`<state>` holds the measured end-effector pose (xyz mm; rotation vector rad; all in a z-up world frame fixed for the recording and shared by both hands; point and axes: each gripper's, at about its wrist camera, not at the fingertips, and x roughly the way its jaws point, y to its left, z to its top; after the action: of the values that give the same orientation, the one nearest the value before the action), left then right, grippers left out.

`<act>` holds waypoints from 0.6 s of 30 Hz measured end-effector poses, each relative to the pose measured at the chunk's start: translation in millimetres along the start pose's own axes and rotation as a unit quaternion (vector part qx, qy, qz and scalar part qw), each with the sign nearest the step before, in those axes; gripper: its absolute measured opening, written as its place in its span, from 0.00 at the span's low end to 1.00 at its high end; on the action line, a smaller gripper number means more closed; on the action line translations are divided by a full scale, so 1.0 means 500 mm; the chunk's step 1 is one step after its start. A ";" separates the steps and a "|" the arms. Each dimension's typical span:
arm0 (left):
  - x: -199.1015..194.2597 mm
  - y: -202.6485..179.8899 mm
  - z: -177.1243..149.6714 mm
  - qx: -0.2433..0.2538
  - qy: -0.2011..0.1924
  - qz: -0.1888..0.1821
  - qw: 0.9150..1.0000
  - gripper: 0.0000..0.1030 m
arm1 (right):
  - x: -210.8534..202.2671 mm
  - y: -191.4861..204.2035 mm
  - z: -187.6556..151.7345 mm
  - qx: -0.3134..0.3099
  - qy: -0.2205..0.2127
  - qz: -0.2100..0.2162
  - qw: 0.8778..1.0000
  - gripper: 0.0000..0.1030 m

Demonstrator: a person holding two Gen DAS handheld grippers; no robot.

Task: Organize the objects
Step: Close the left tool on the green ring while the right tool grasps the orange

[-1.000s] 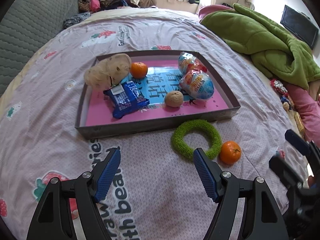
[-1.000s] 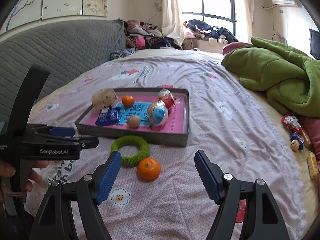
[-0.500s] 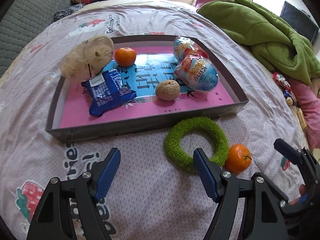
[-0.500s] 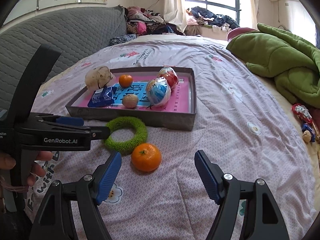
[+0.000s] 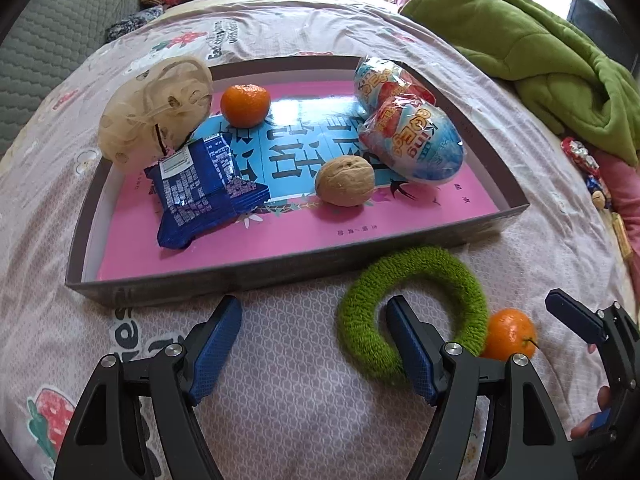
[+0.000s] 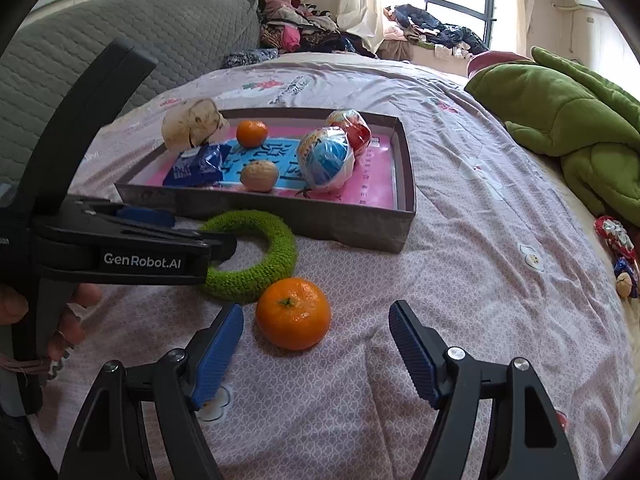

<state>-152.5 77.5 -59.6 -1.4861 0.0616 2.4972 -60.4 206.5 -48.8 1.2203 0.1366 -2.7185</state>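
On a bed (image 6: 460,208) with a pinkish flowered sheet: a shallow grey box (image 5: 248,280) with a pink and blue floor. Inside the box: a blue snack packet (image 5: 200,192), a walnut (image 5: 345,181), a small orange (image 5: 245,105), two big wrapped toy eggs (image 5: 412,144) side by side at the right, and a pale round net thing (image 5: 156,114) leaning on the far left corner.

Outside the box, on the sheet just in front of its near wall: a fuzzy green ring (image 5: 416,312). Right beside the ring, touching it or nearly so: a second orange (image 6: 293,313).

Left claw (image 5: 314,346) spread wide, holding nothing. Right finger of it low over the ring's hole, left finger over bare sheet. Cannot tell if touching the ring.

Right claw (image 6: 316,346) spread wide too, holding nothing. Second orange just ahead of the gap, closer to the left finger, not touched by either pad.

At the left edge of the right wrist view: fingers of a hand (image 6: 64,320) wrapped around the black handle of the left claw.

Far right on the bed: a heaped green blanket (image 6: 568,128) and a few small wrapped sweets (image 6: 616,240).
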 end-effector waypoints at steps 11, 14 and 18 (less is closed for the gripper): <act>0.008 -0.004 0.003 0.016 -0.004 0.002 1.000 0.73 | 0.028 0.003 0.000 -0.010 0.013 0.007 1.000 0.53; 0.005 -0.009 0.000 0.016 -0.010 -0.008 1.000 0.58 | 0.029 0.004 0.002 -0.010 0.012 0.016 1.000 0.44; 0.002 -0.031 0.000 0.033 -0.014 -0.017 0.999 0.29 | 0.033 0.008 0.005 -0.011 0.013 0.025 1.000 0.38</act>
<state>-149.6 92.7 -59.1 -1.4158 0.1109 2.4634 -72.1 200.4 -59.6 1.2353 0.1367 -2.6521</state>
